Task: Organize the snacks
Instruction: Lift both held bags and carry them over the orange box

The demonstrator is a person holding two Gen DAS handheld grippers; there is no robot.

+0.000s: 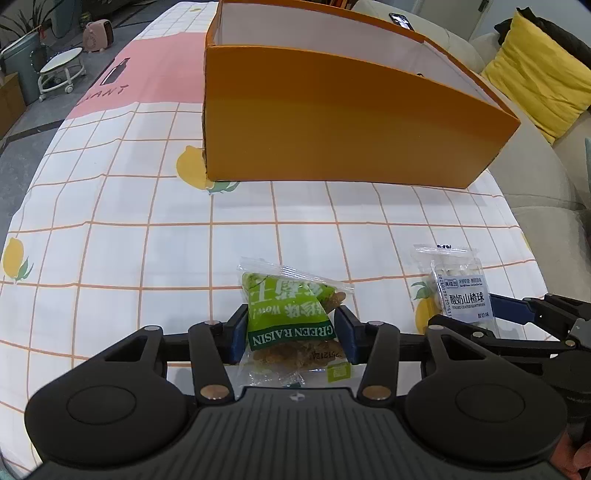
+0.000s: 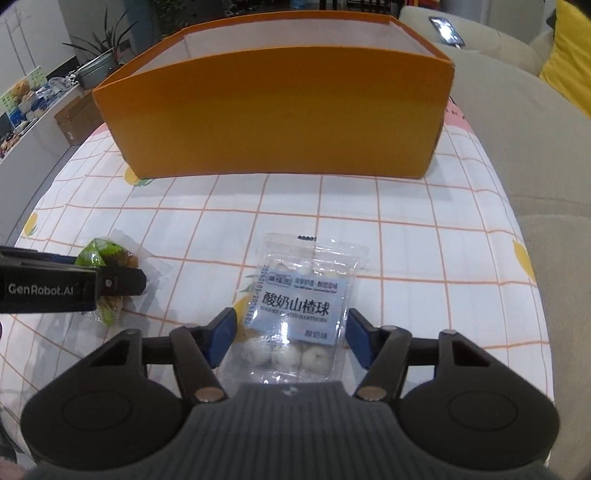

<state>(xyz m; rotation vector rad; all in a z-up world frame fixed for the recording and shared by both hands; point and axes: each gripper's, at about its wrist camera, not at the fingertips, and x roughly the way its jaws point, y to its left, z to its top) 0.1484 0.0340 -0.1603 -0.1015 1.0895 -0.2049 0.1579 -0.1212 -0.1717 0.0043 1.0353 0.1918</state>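
A green raisin packet [image 1: 288, 314] stands bunched between the blue pads of my left gripper [image 1: 292, 332], which is shut on its two sides. To its right on the checked cloth lies a clear packet of yogurt hawthorn balls [image 2: 295, 314]. My right gripper [image 2: 291, 338] is shut on it, its pads against the packet's left and right edges. In the right wrist view a left finger [image 2: 118, 281] lies across the raisin packet [image 2: 107, 254]. The orange box [image 1: 332, 122] stands open-topped just beyond both packets, its white inside hidden below the rim.
The table [image 2: 406, 240] wears a white cloth with orange grid lines and lemon prints. A beige sofa [image 2: 517, 129] with a yellow cushion [image 1: 535, 70] and a phone [image 2: 445, 31] flanks the right side. Floor, a stool [image 1: 61, 70] and plants are off to the left.
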